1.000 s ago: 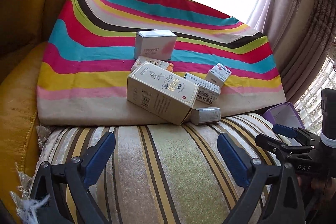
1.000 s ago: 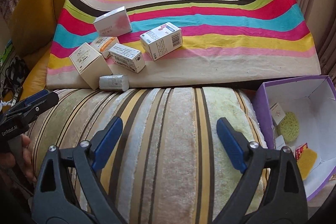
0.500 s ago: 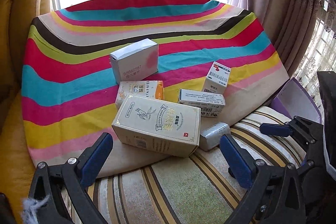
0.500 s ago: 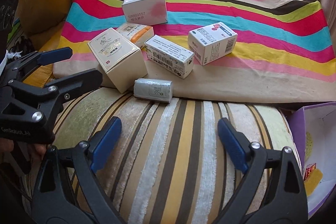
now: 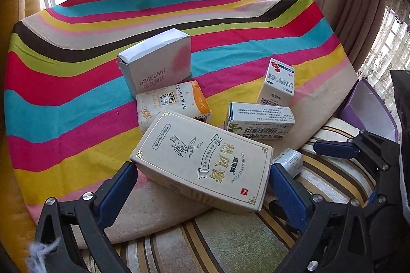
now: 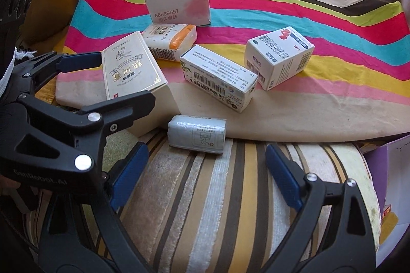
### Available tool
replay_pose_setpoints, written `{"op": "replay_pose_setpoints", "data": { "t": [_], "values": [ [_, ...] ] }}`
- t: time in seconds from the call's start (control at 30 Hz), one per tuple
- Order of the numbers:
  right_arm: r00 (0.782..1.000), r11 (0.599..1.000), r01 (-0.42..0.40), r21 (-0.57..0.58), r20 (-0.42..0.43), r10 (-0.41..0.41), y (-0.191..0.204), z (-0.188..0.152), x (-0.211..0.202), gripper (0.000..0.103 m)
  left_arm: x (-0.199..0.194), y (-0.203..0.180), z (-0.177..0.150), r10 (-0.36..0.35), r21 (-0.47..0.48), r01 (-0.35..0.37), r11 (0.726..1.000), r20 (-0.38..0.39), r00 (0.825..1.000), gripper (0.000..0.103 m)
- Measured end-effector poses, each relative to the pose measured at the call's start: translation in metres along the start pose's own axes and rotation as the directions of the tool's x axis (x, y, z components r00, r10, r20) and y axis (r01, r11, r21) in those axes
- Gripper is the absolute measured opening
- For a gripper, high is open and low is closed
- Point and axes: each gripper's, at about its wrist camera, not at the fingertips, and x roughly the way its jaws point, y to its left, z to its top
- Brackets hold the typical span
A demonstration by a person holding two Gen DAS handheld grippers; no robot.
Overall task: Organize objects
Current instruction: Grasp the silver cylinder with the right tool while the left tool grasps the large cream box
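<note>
Several packets lie on a rainbow-striped cloth (image 5: pixel 64 93). Nearest is a large cream box (image 5: pixel 205 157) (image 6: pixel 133 70). My left gripper (image 5: pixel 202 178) (image 6: pixel 126 78) is open and straddles it, one pad at each end of the box. Behind it lie an orange-and-white tissue pack (image 5: pixel 171 101), a grey-white numbered box (image 5: pixel 156 65), a long white medicine box (image 6: pixel 217 78) and a white box with a red logo (image 6: pixel 279 56). A grey wrapped roll (image 6: pixel 197 134) rests at the cloth's edge. My right gripper (image 6: pixel 205 170) is open and empty just short of that roll.
A striped sofa cushion (image 6: pixel 230 209) lies under both grippers. A purple box (image 6: pixel 392 165) with a white inside stands at the right and holds small yellow items. Yellow leather upholstery (image 5: pixel 15 183) is on the left, and curtains (image 5: pixel 358 4) and a bright window lie beyond.
Both grippers have moved forward and lower toward the packets. The left one rolled and now has the cream box between its fingers. The right one has closed in on the grey roll.
</note>
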Motion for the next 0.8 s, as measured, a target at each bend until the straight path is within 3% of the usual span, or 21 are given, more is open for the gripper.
{"op": "replay_pose_setpoints", "data": {
  "t": [0.17,0.23,0.27,0.33,0.43,0.5,0.57,0.63,0.67,0.8],
  "values": [
    [1.000,1.000,0.021,0.003,-0.015,-0.021,0.001,0.006,0.009,0.094,0.007,0.002,0.003,-0.030,0.069,0.031,0.997,-0.006,1.000,0.103],
    [0.999,1.000,0.031,0.002,-0.018,-0.031,0.002,0.007,0.012,0.089,0.011,0.008,0.002,-0.064,0.045,0.065,0.997,-0.022,0.998,0.101],
    [0.999,1.000,0.031,0.006,-0.020,-0.031,0.002,0.008,0.013,0.088,0.011,0.011,0.002,-0.082,0.033,0.083,0.996,-0.020,0.996,0.100],
    [0.999,0.999,0.029,0.021,-0.021,-0.028,-0.001,0.010,0.015,0.083,0.011,0.014,0.001,-0.104,0.018,0.105,0.994,-0.014,0.994,0.087],
    [0.999,0.999,0.031,0.034,-0.028,-0.030,-0.004,0.012,0.019,0.071,0.008,0.014,-0.002,-0.105,0.018,0.105,0.994,-0.005,0.994,0.081],
    [0.999,0.999,0.045,0.028,-0.021,-0.044,-0.003,0.013,0.019,0.069,0.005,0.013,-0.004,-0.104,0.021,0.104,0.994,0.002,0.995,0.084],
    [0.998,0.998,0.055,0.023,-0.017,-0.055,-0.001,0.014,0.020,0.068,-0.002,0.013,-0.005,-0.108,0.025,0.107,0.994,0.017,0.994,0.093],
    [0.998,0.998,0.058,0.034,-0.012,-0.057,-0.004,0.013,0.017,0.056,-0.013,0.014,-0.005,-0.120,0.050,0.118,0.992,0.046,0.992,0.103],
    [0.999,0.998,0.052,0.042,-0.007,-0.052,-0.006,0.011,0.015,0.050,-0.019,0.015,-0.005,-0.124,0.070,0.119,0.990,0.059,0.991,0.103],
    [0.999,0.998,0.042,0.046,0.018,-0.043,-0.008,0.006,0.006,0.050,-0.024,0.019,-0.002,-0.111,0.180,0.096,0.979,0.073,0.991,0.103]
  ]
}}
